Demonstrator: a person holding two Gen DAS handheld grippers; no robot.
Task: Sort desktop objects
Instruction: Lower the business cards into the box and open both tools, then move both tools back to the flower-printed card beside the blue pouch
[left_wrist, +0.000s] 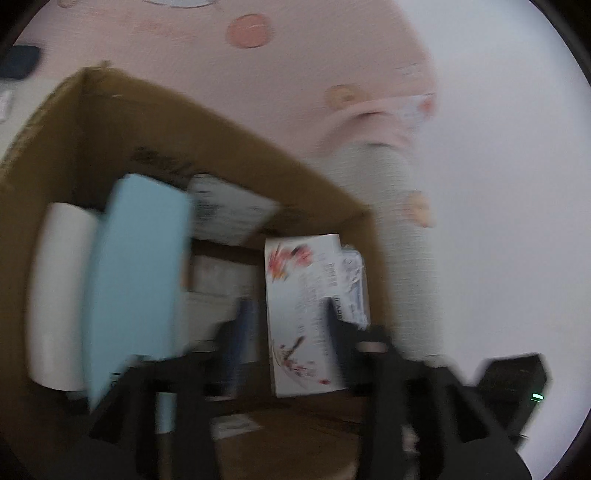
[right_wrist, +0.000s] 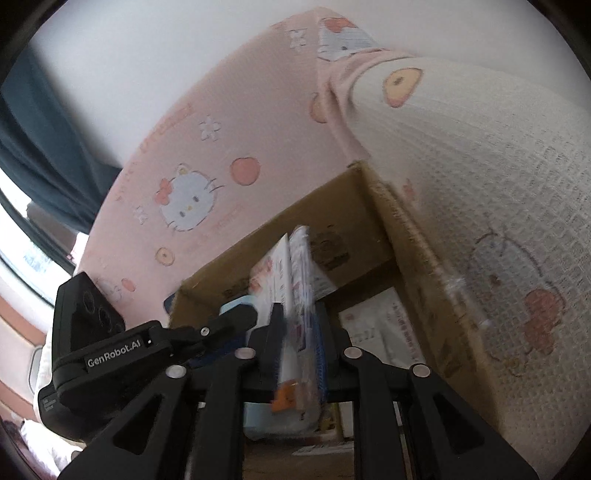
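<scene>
We find the right gripper clamped on a packet of papers over the cardboard box. The left gripper's fingers stand apart, empty. Only its view shows the blue pad inside.

Between my right fingers I grip a thin spiral-bound booklet on edge, its blue coil toward my right finger, an orange patch low on its cover. It stands over the open cardboard box. Ahead of my left fingers, inside that box, a white printed box with red and orange marks lies against the right wall. To its left a pale blue flat item leans upright, and a white roll stands beyond it by the left wall.
</scene>
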